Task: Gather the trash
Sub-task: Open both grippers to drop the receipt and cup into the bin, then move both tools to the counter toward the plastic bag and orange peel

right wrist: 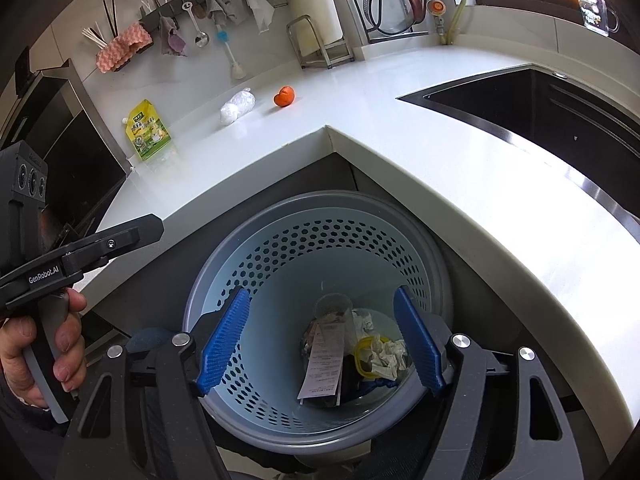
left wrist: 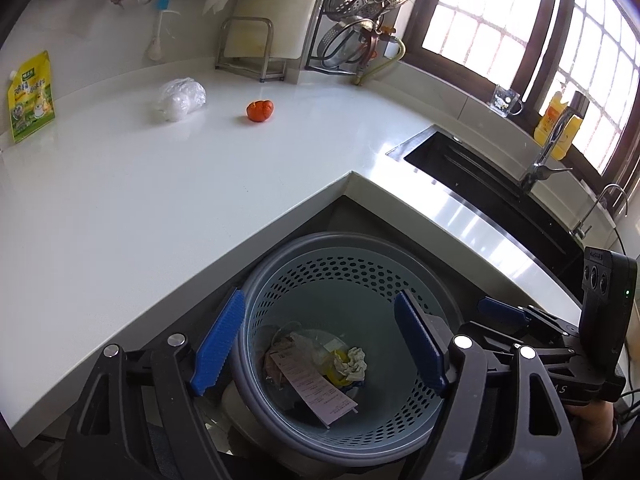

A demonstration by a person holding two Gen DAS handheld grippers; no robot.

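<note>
A grey-blue perforated trash bin (left wrist: 420,280) (right wrist: 224,276) stands on the floor in the counter's inner corner. At its bottom lie a receipt (left wrist: 316,394) (right wrist: 322,368), a crumpled tissue (left wrist: 354,362) (right wrist: 386,354) and other scraps. My left gripper (left wrist: 320,344) hangs open over the bin, nothing between its blue pads. My right gripper (right wrist: 324,344) is open above the bin too, empty. On the white counter (left wrist: 160,200) (right wrist: 400,92) rest a crumpled clear plastic bag (left wrist: 178,100) (right wrist: 238,106), an orange peel (left wrist: 259,111) (right wrist: 284,96) and a yellow-green pouch (left wrist: 32,96) (right wrist: 149,130).
A black sink (left wrist: 480,176) (right wrist: 560,108) with taps is sunk into the counter at the right. A dish rack (left wrist: 360,12) with pans, a cutting board stand (left wrist: 250,50) and hanging utensils line the back wall. A hand (right wrist: 44,344) holds the left gripper's handle.
</note>
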